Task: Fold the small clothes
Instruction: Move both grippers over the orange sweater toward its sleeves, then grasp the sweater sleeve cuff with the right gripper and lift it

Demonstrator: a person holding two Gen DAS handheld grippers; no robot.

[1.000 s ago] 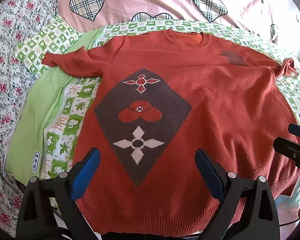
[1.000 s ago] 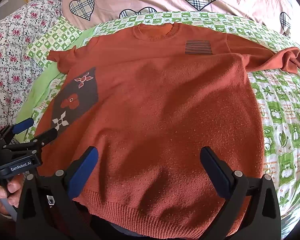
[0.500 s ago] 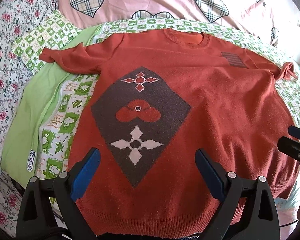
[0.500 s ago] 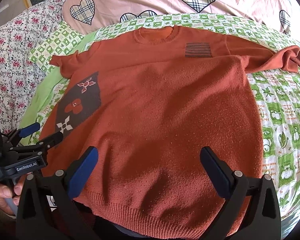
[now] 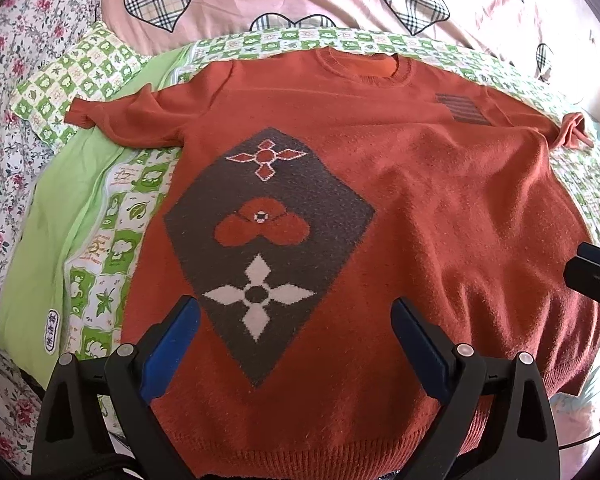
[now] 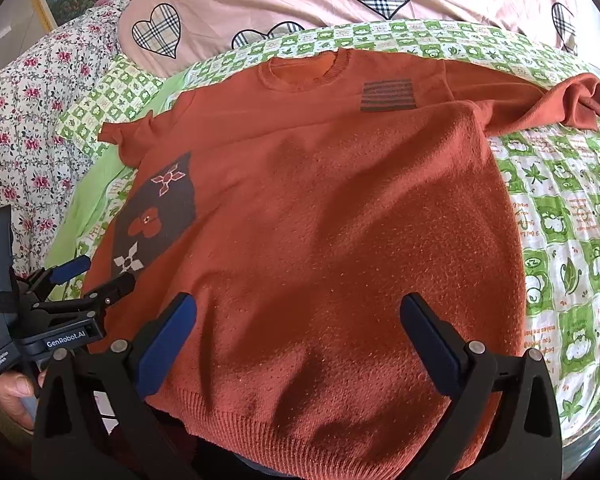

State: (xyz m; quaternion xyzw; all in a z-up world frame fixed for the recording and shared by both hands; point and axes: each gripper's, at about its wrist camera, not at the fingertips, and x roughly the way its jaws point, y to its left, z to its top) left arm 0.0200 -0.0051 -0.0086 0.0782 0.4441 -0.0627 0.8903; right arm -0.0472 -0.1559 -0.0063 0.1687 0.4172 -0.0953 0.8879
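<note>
We hover both claws, left claw and right claw, spread apart and empty over the near hem of the sweater, which lies flat on the bed, collar far.

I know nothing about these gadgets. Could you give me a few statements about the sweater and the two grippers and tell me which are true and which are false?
1. The sweater lies spread out flat on the bed, not yet folded. True.
2. The left gripper is clamped on the sweater's hem. False: its jaws stand wide open above the fabric, holding nothing.
3. The dark diamond patch has three flower shapes in it. True.
4. The right gripper is shut. False: its jaws are spread wide too, with only sweater between them.
5. The striped patch sits near the neckline. True.
6. The quilt under the sweater is plain blue. False: it is a green and white check.
</note>
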